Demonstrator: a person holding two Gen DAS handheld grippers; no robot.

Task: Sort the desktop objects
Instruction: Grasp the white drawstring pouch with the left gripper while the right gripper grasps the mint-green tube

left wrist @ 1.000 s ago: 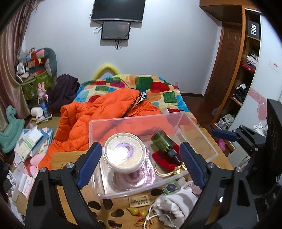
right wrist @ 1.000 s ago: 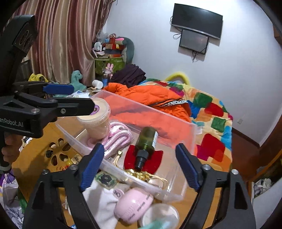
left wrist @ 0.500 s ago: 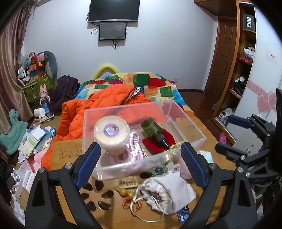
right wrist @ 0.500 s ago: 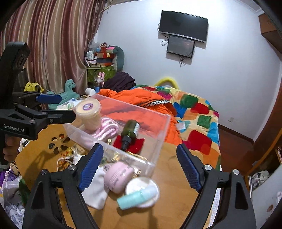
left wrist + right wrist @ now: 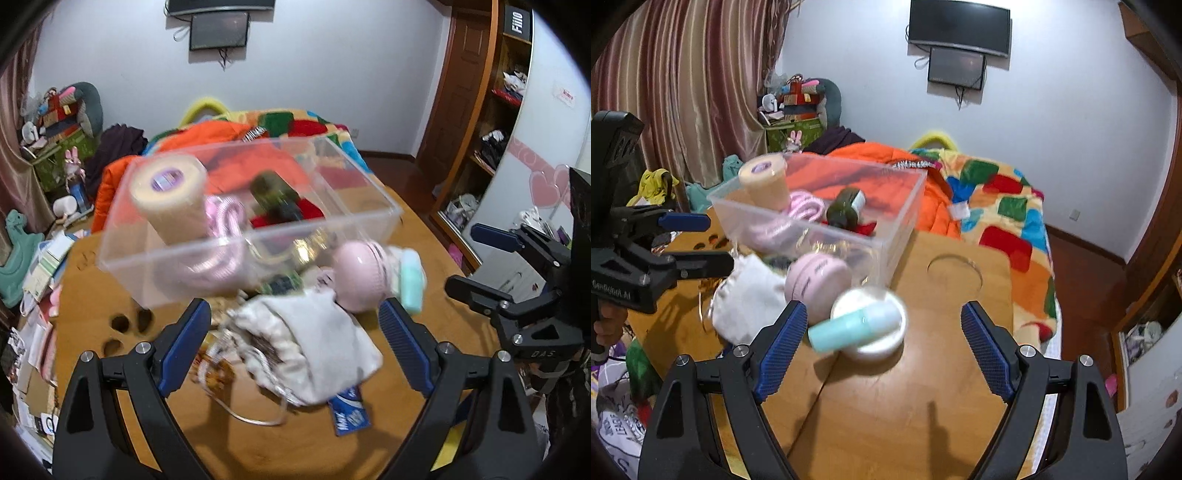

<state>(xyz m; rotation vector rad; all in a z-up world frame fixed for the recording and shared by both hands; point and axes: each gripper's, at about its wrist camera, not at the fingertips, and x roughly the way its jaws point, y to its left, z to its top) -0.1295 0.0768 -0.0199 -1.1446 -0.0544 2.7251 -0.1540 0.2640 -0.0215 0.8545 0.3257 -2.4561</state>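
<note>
A clear plastic box (image 5: 147, 254) (image 5: 901, 221) stands on the wooden table and holds a beige tub (image 5: 170, 195), a pink cord (image 5: 225, 218), a dark green bottle (image 5: 846, 210) and a red cloth. In front of it lie a white drawstring pouch (image 5: 314, 343) (image 5: 746, 295), a pink round case (image 5: 358, 273) (image 5: 816, 280), a teal tube (image 5: 853, 325) on a white round lid (image 5: 879, 347), and a blue packet (image 5: 349, 410). My left gripper (image 5: 295, 347) is open above the pouch. My right gripper (image 5: 882, 343) is open around the tube and lid.
The table (image 5: 923, 406) has cut-out holes at its left part (image 5: 118, 325) and a round recess (image 5: 955, 273). A bed with an orange jacket (image 5: 886, 158) lies beyond. Clutter covers the floor at left (image 5: 33, 277); shelves stand at right (image 5: 495, 110).
Both grippers have pulled back from the box and stay open. The left one now frames the white pouch; the right one now frames the teal tube and lid. The view is motion-blurred.
</note>
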